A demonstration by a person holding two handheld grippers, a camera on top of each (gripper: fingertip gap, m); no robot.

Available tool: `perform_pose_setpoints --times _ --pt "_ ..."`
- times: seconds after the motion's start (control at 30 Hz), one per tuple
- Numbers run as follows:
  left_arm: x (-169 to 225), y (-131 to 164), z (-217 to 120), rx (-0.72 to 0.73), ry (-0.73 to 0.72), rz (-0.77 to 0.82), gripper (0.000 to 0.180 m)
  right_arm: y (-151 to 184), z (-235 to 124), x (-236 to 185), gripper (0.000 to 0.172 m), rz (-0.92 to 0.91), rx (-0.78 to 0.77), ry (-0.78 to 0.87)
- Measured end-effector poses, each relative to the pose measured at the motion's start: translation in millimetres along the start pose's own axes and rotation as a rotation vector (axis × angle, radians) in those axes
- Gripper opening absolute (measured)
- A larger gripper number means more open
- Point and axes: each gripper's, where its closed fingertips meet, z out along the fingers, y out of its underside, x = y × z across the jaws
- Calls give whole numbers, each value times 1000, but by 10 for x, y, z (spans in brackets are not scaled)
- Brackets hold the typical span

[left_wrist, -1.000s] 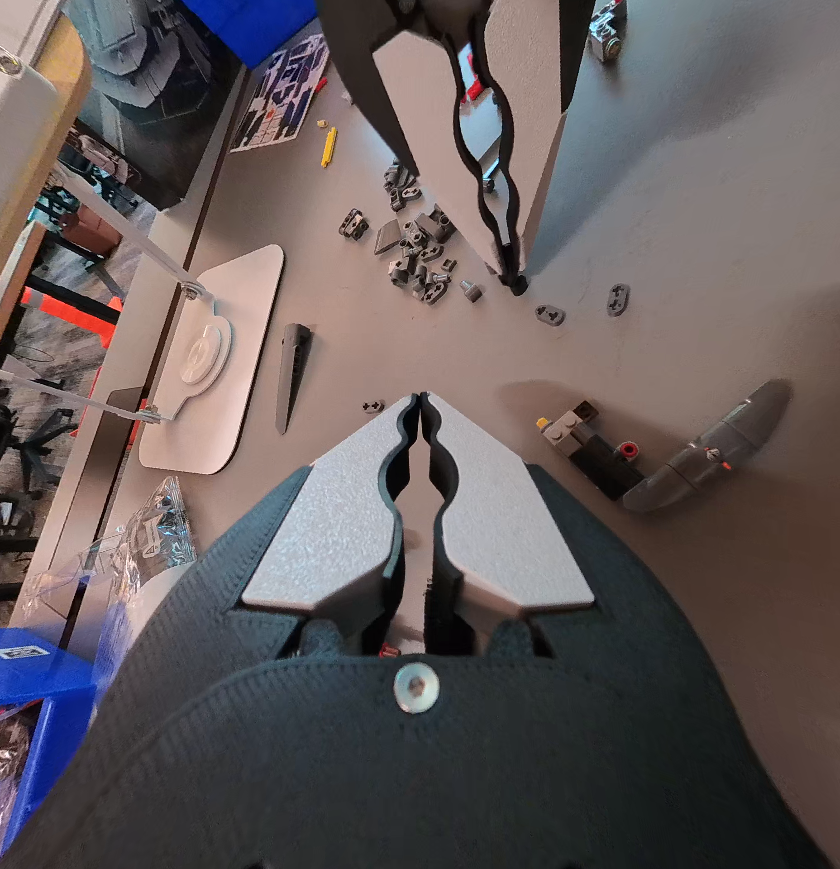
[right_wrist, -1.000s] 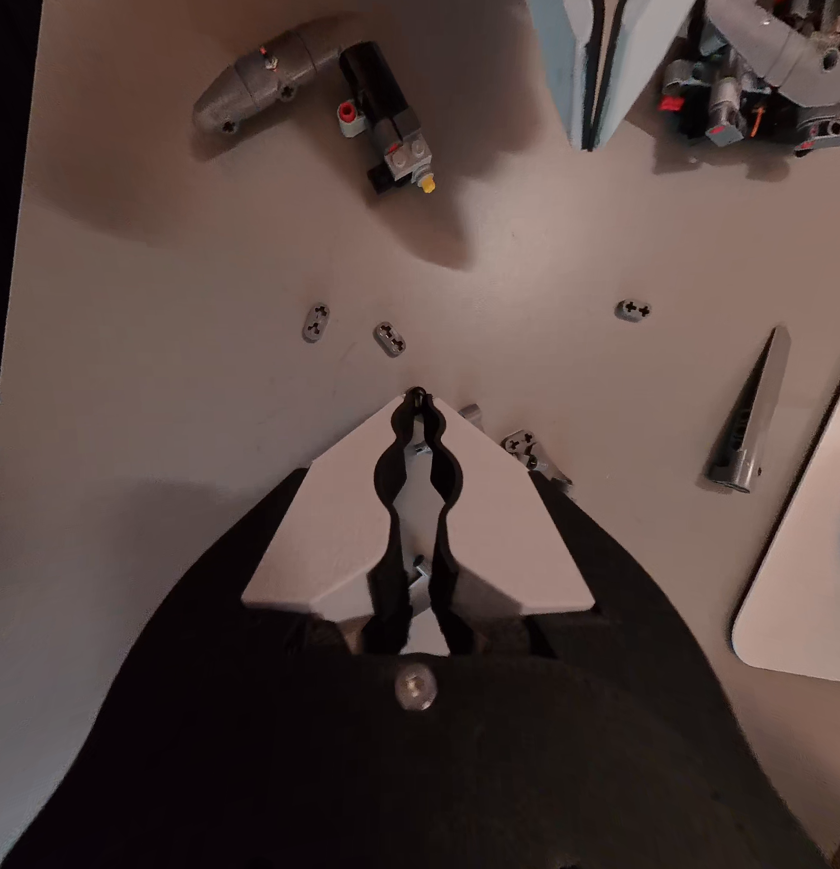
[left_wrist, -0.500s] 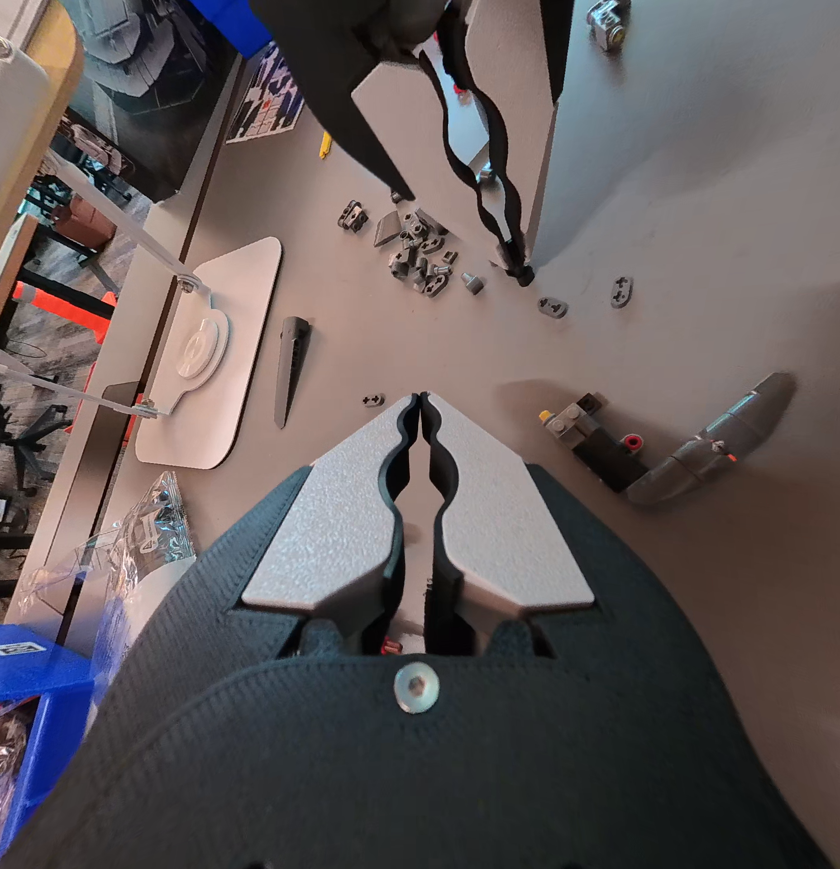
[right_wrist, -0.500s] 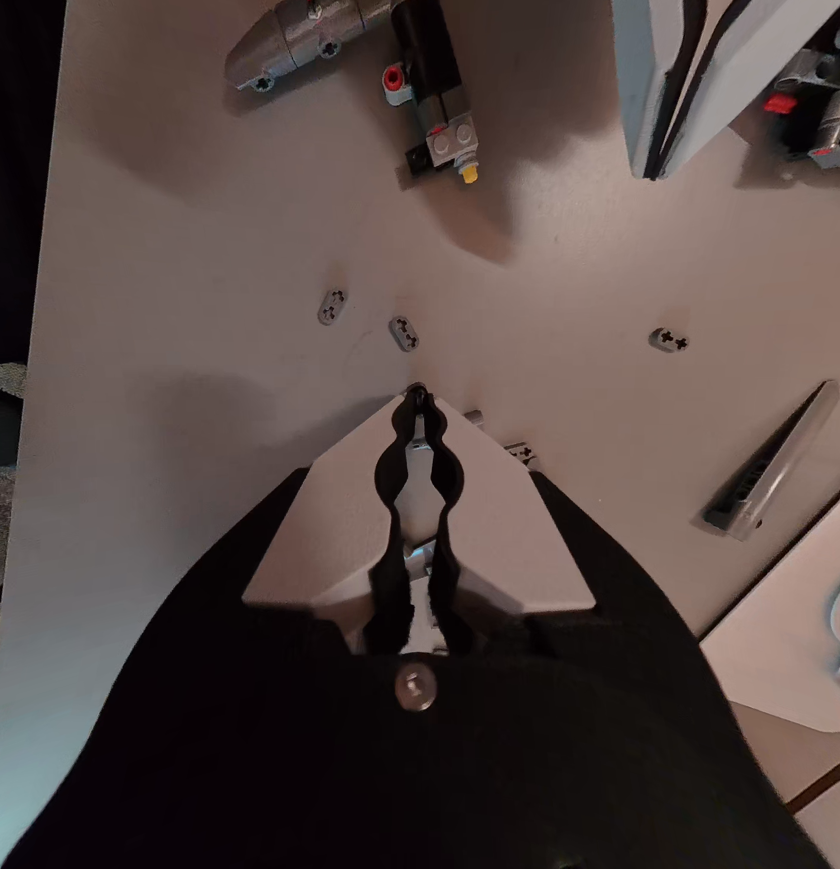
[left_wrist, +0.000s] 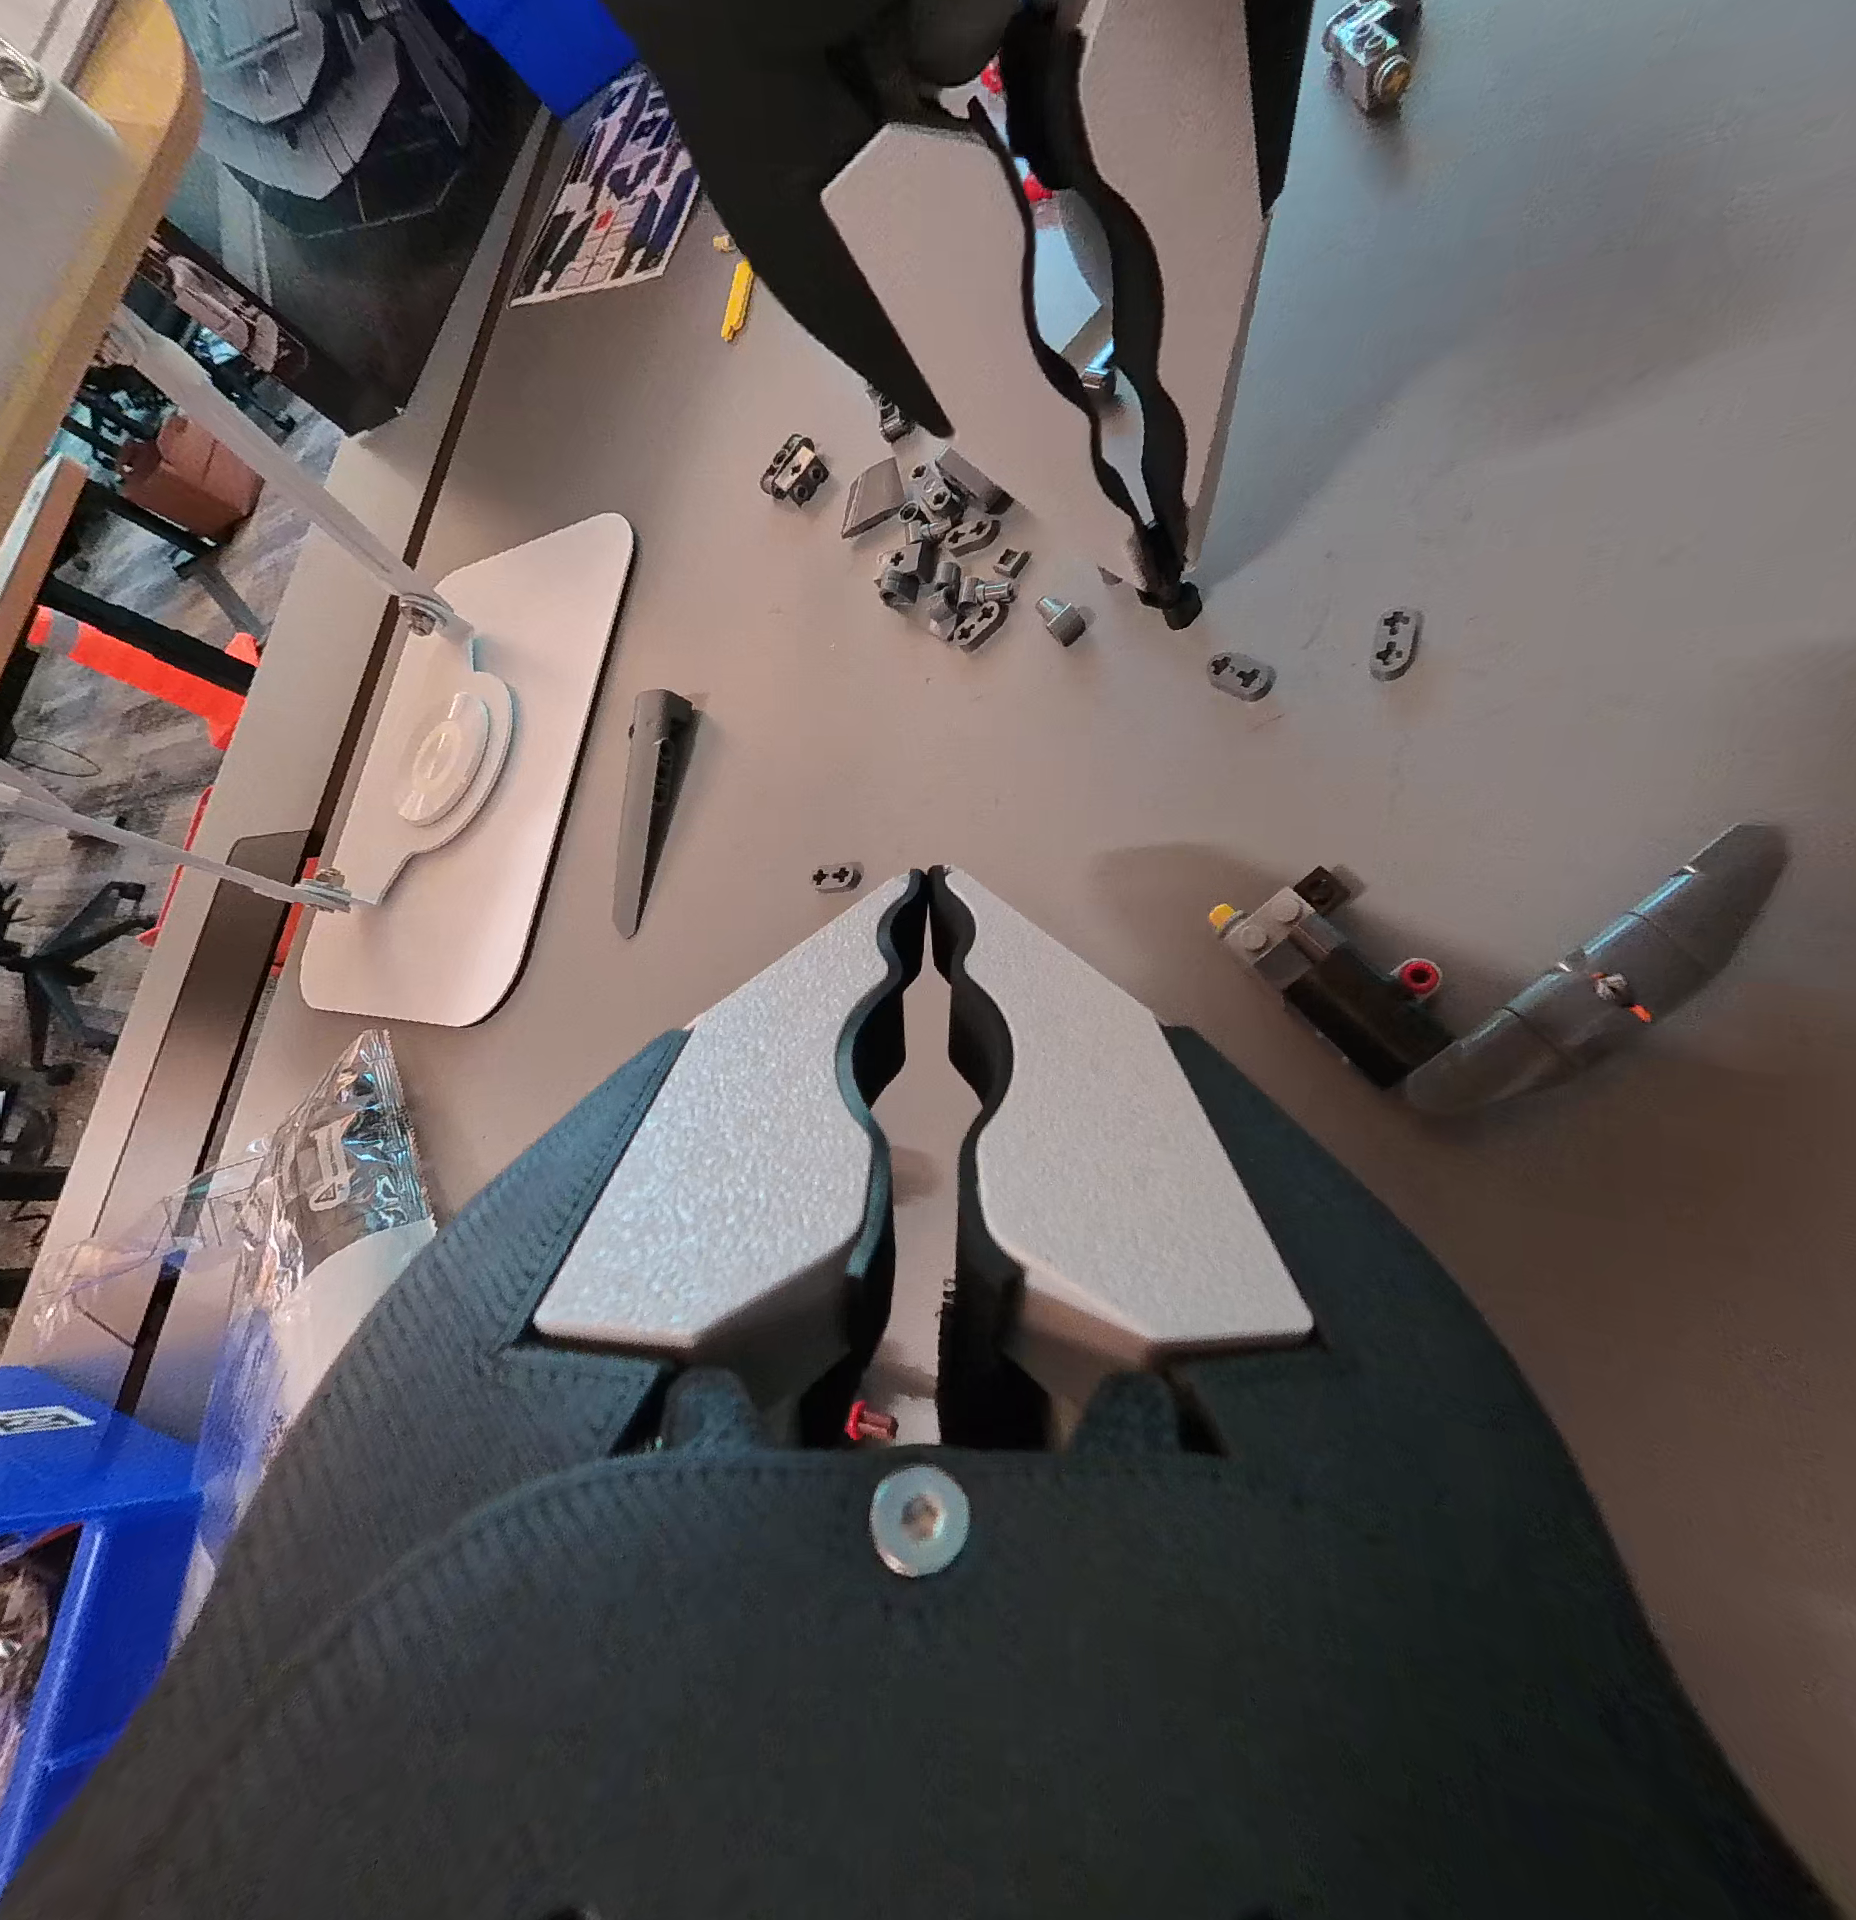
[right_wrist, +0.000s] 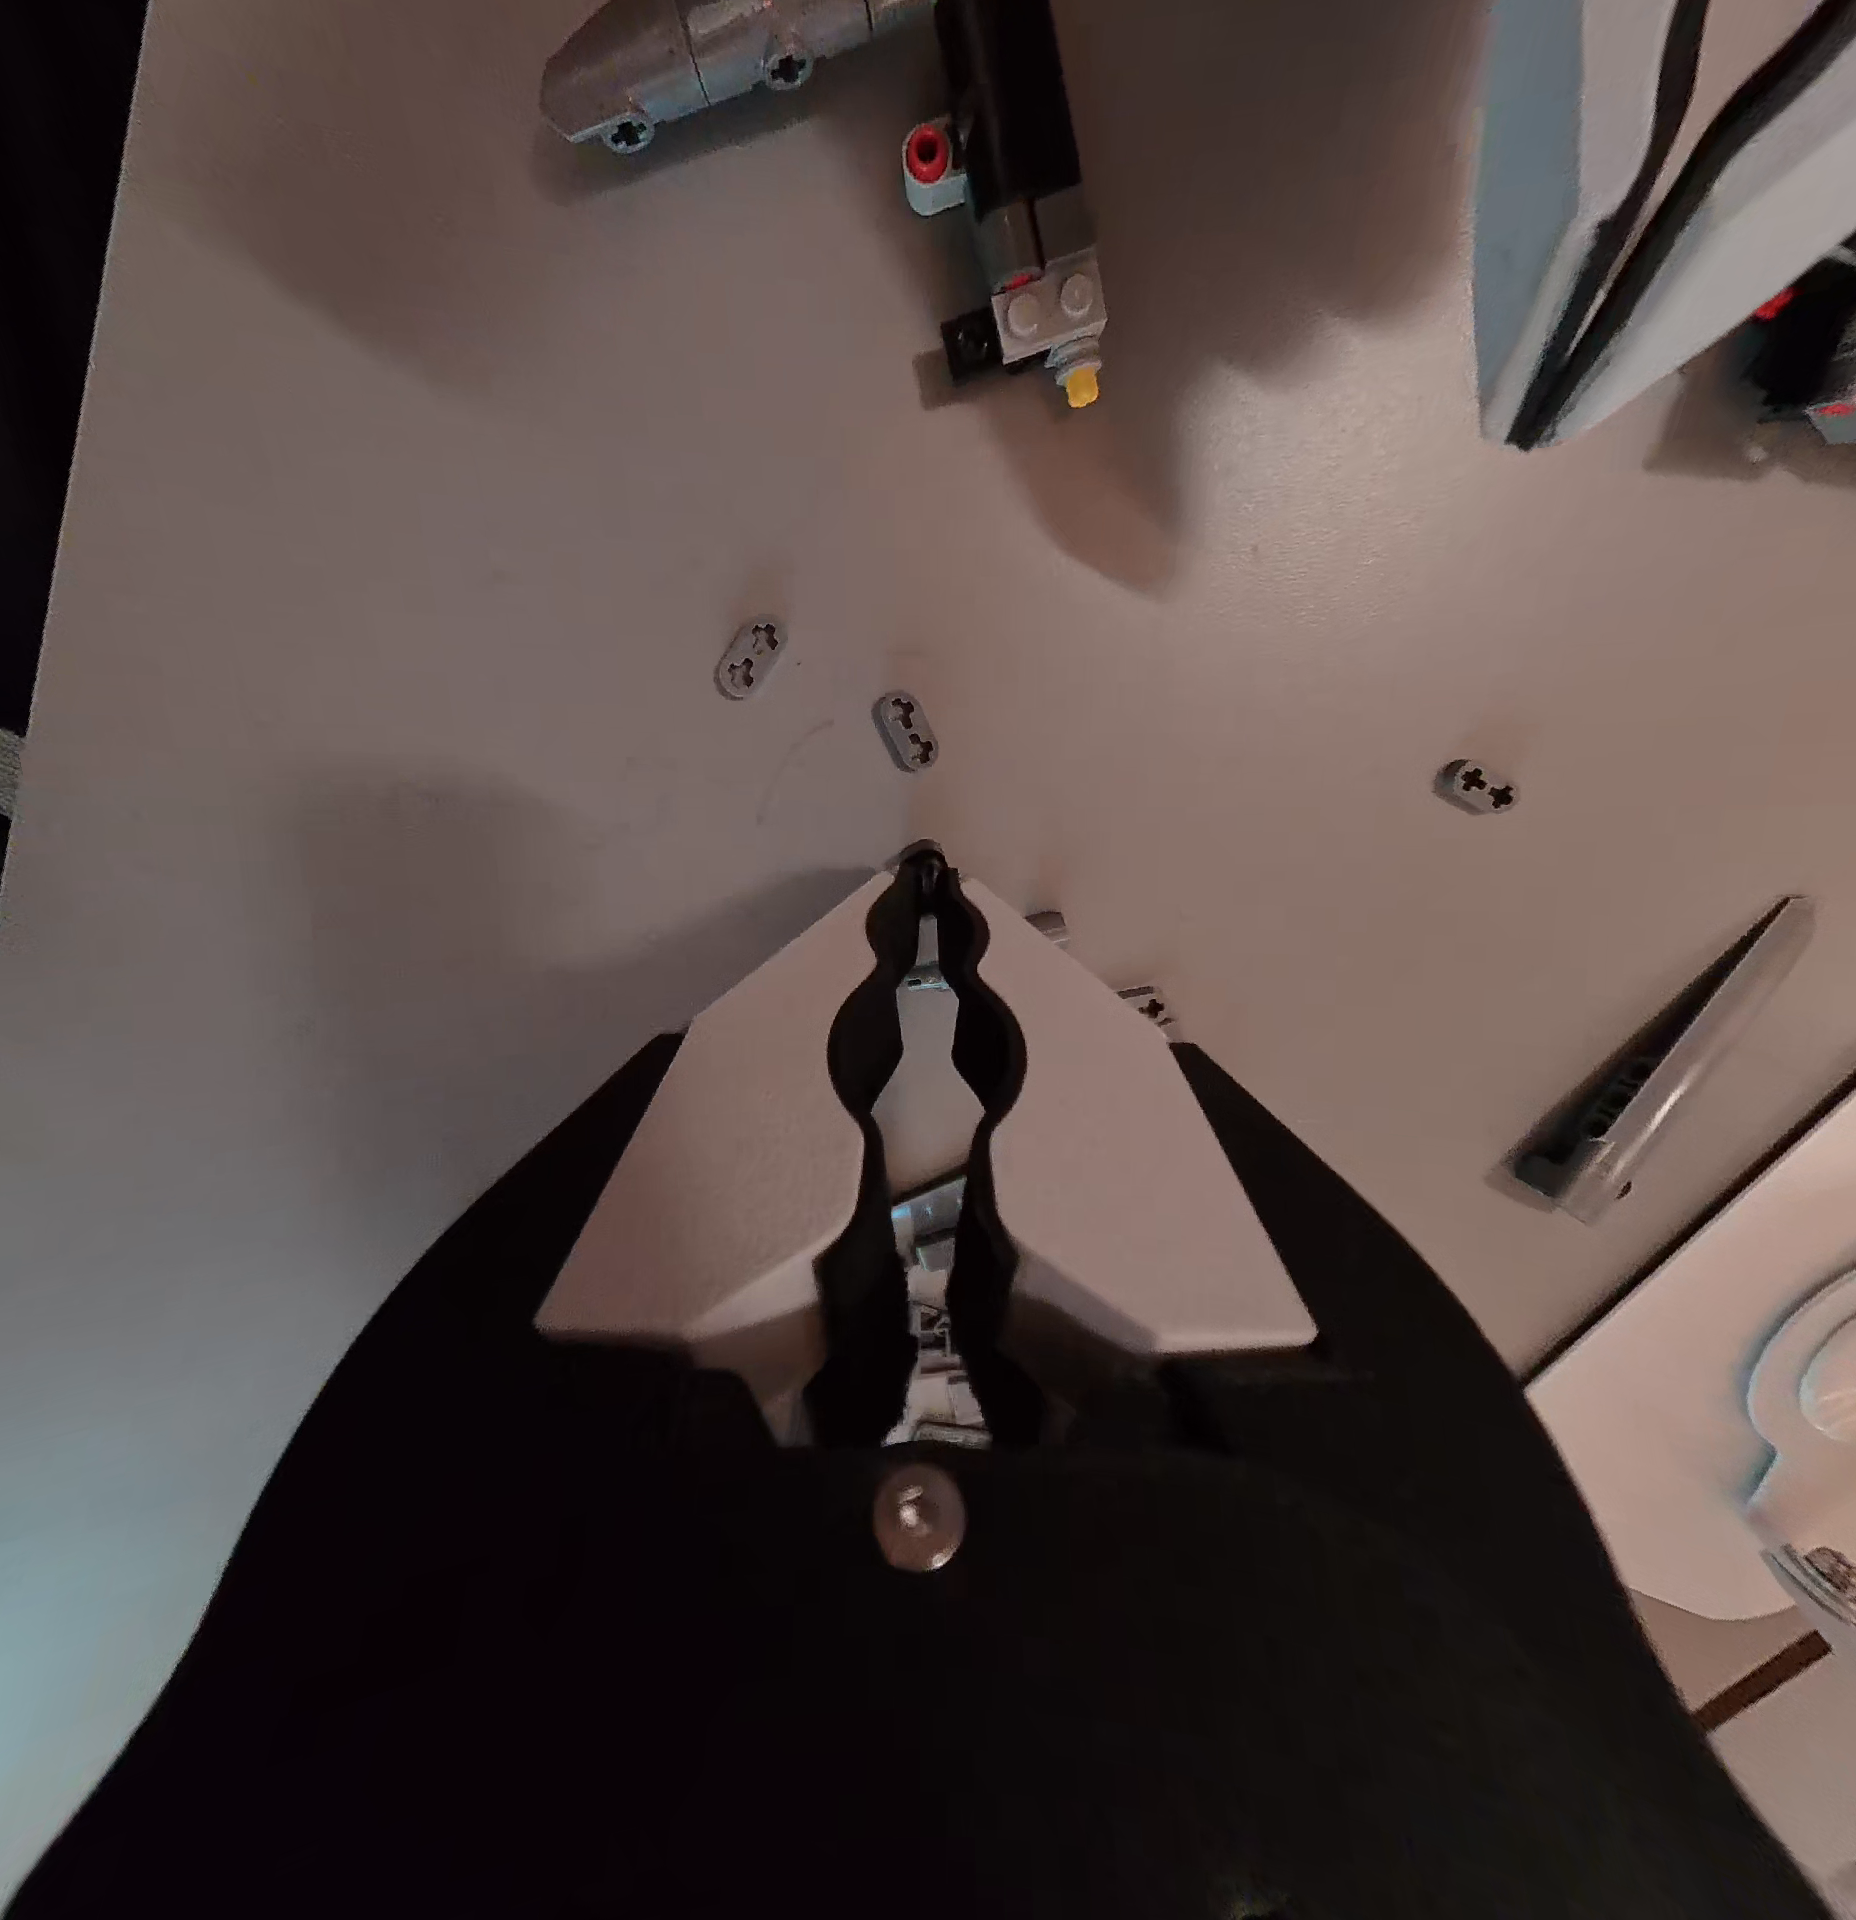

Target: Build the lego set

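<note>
Right tongs (right_wrist: 925, 864) are clenched on a small black pin (left_wrist: 1176, 603), its tip low over the counter (right_wrist: 384, 520) beside a heap of grey pieces (left_wrist: 939, 566). Judged light, rigid and smooth, the pin would slip easily; hold across its shaft. Left tongs (left_wrist: 929, 878) are clenched on nothing visible, just beside a flat grey link (left_wrist: 836, 877). Two more links (right_wrist: 906, 730) lie ahead of the right tongs. Nearby: a tapered grey panel (left_wrist: 649, 800), a black-and-grey block assembly (left_wrist: 1339, 977), and a white plate (left_wrist: 550, 665).
</note>
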Motion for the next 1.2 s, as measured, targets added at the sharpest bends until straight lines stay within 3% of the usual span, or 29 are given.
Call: perform_pose_setpoints --times 0.63,0.9,1.2 --pt "-31 39 26 -9 1 -18 0 7 6 1 0 -51 -3 -150" --pt "-27 39 33 -10 5 -16 0 22 12 1 0 -42 -9 -128" --pt "-38 18 8 0 0 -13 0 44 20 -5 0 -50 -10 26"
